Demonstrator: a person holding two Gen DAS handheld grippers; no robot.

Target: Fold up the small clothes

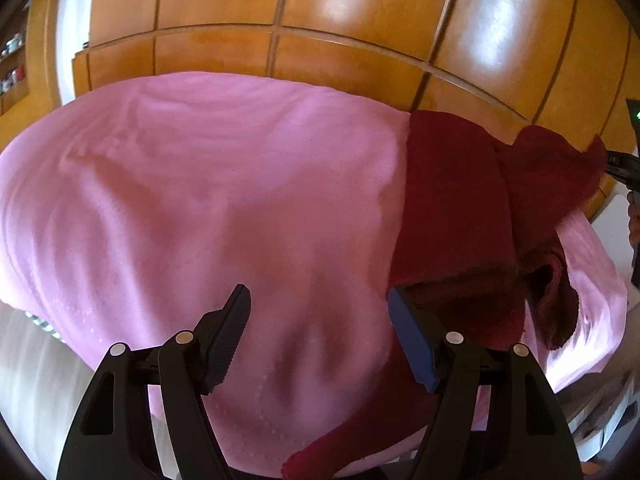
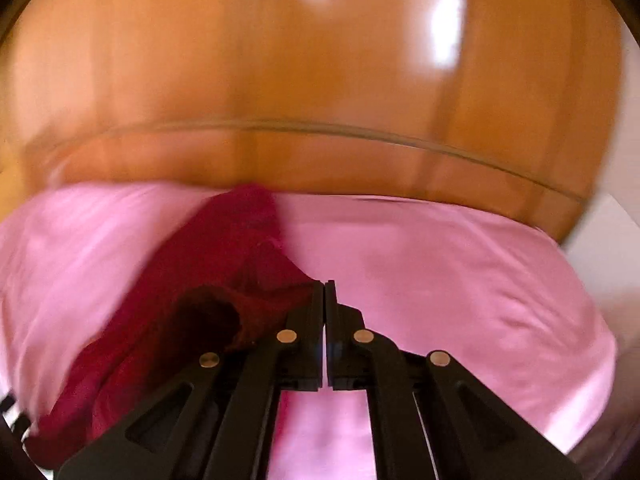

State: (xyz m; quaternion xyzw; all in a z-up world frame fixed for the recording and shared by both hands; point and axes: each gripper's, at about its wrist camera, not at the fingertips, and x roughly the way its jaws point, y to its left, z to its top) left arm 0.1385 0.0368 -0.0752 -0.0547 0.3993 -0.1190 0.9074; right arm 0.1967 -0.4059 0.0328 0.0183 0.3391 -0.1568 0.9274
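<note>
A dark red garment (image 1: 452,216) is found lying on a pink sheet (image 1: 200,200) spread over the surface, toward the right side in the left wrist view, with one part already doubled over and a loose strip trailing toward the near edge.

The left gripper (image 1: 320,336) is held with its jaws spread; nothing is pinched, though one pad sits just at the garment's near edge.

The right gripper (image 2: 324,292) is seen with its jaws pressed together beside the garment's bunched edge. Whether any cloth is caught between them cannot be told (the view is smeared by motion).

Risks are judged as follows:
- A thin pinch of cloth may slip free, and the fold would collapse.
- The pink sheet may be gathered along with the garment, since both are soft and lie in contact.
- The trailing strip may be left outside the fold.
</note>
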